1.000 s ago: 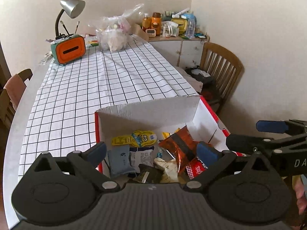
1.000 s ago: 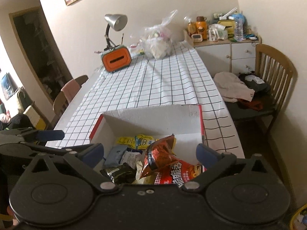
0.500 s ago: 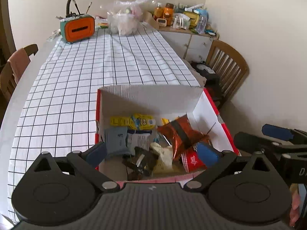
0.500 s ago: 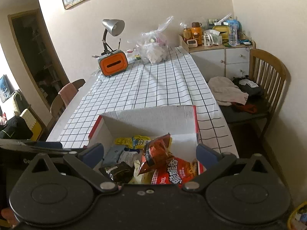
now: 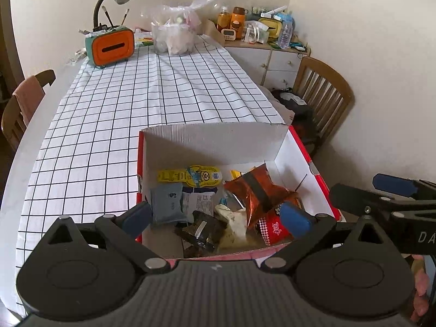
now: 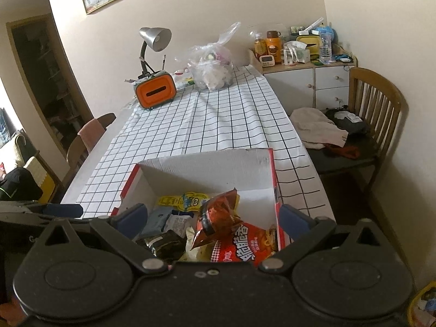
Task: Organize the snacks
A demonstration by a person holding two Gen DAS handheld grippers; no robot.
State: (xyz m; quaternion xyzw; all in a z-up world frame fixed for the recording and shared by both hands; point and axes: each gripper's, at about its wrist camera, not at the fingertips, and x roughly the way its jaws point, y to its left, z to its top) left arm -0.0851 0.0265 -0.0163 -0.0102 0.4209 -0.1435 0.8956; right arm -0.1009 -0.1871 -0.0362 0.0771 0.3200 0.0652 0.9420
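I see the snack box (image 5: 215, 139) at the worktop's (image 5: 90, 147) near end, its front wall hidden behind my left claw (image 5: 215, 215). Packets overlap inside; the lowest I can't make out. Both left and right claw (image 6: 212, 219) hang released, empty, above it.

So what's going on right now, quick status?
Left tool open, empty, over the box. Right tool open, empty, same spot. Snacks piled loose in the cardboard box, orange bag on top. Nothing in the way.
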